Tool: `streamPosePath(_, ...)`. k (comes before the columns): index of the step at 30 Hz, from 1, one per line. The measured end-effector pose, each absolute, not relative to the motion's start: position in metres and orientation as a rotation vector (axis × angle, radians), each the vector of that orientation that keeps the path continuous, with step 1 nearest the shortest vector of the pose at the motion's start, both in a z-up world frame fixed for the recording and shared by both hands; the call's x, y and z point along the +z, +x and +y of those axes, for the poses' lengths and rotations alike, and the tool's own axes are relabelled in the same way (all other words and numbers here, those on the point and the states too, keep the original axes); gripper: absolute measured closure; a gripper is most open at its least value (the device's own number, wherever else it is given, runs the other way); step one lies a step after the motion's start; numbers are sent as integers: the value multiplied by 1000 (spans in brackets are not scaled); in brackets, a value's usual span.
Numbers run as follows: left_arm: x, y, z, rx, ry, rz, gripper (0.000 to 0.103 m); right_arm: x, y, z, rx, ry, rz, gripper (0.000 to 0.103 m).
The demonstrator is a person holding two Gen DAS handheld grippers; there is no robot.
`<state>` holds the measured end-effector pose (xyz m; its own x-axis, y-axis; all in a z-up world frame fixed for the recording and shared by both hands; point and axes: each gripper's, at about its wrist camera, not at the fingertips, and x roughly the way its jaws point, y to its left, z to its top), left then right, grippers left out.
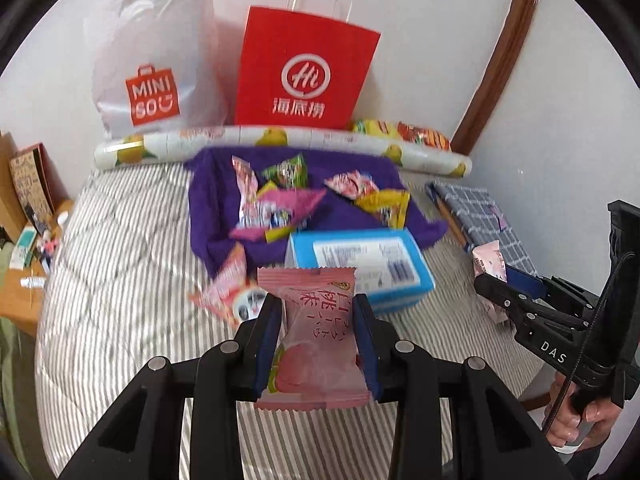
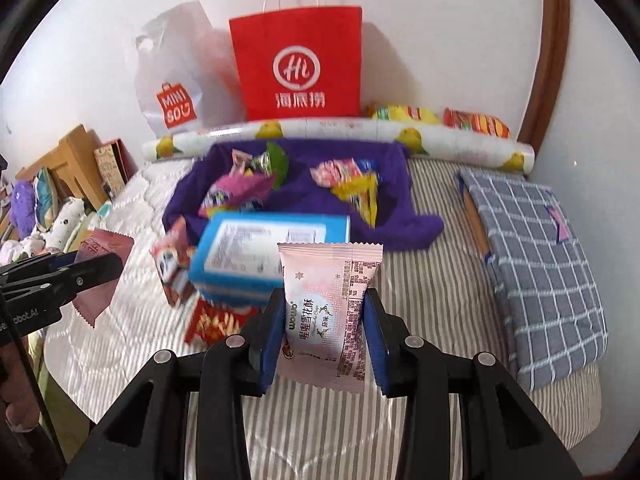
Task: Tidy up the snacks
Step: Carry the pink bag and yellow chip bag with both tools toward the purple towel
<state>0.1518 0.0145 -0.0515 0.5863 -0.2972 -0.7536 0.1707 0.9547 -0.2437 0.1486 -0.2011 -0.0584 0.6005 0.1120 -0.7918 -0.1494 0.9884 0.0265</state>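
Left gripper [image 1: 317,334] clamps a pink peach snack packet [image 1: 311,336] between blue pads; right gripper [image 2: 322,338] clamps a pale pink snowflake-crisp packet [image 2: 329,312]. Both packets hang above a striped quilted bed cover [image 2: 420,292], on the near side of a blue cardboard box [image 2: 264,252]. Behind the box, a purple cloth [image 2: 304,200] carries crinkled foil sachets [image 1: 280,200]. Beyond the cloth, a lemon-print roll [image 2: 340,130], a red paper bag [image 2: 300,64] and a white plastic bag [image 2: 176,76] line the white wall.
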Motion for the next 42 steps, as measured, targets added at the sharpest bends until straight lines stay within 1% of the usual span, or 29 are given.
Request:
streamPosePath(9,-25,187,20,-255,-145,843,69,-36,186,-197,168,-48,879,65)
streamPosePath(18,-17,222,23,-254,-151,822,69,-23,225,-202,174,-48,855,65)
streamPosePath(42,-35,335,17,-216,-148,850,69,-27,356,-198,220,-12,823,65)
